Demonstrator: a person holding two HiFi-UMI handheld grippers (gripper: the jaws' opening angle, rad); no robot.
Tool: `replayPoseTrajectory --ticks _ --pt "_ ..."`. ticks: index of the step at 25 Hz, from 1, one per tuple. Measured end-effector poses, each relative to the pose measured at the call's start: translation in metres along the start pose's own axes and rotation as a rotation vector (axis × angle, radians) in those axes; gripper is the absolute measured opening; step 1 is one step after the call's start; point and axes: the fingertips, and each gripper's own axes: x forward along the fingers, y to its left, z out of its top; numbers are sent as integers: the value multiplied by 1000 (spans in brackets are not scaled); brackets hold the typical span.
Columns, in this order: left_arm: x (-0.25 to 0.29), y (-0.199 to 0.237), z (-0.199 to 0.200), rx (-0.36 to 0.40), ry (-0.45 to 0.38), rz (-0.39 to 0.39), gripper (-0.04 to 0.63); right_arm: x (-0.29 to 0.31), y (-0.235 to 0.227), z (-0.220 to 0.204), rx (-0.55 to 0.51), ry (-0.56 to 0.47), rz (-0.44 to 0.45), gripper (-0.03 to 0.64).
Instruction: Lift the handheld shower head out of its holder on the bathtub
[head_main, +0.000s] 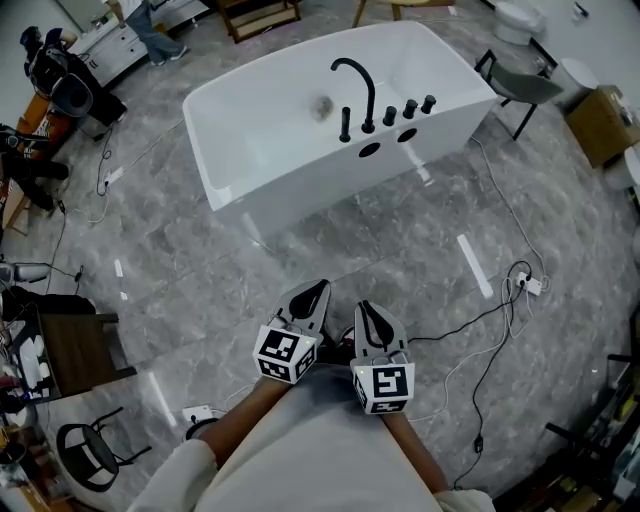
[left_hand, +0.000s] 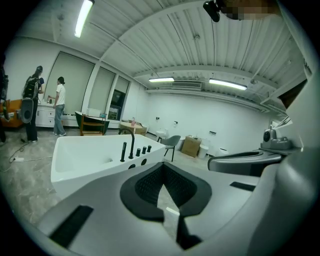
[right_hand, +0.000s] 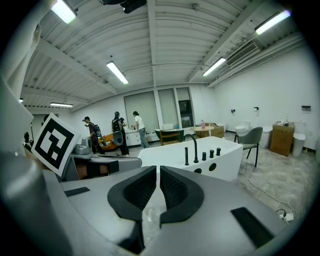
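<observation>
Both the left gripper (head_main: 318, 290) and right gripper (head_main: 363, 308) had fingers (right_hand: 136, 192) together, empty, well apart from the bathtub (head_main: 250, 175), on whose near rim the slim, likely stiff, slick handheld shower head (head_main: 345, 124) stood upright beside the spout (head_main: 370, 100), best taken mid-shaft.

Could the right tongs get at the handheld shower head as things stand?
Probably not yet: the right tongs, shut, hang well short of the bathtub. Bare floor lies between, and the shower head stands exposed on the rim.
</observation>
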Motion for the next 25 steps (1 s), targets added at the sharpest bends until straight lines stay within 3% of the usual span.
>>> replayPoseTrajectory --ticks 13,21,25 --pt "-5 73 39 -2 -65 -30 6 64 40 47 -63 -33 -17 23" --pt "-21 103 35 -39 -86 -35 6 87 75 31 -108 47 -4 23" --pt "-20 99 24 -75 -64 -56 6 83 71 30 -115 50 -51 23"
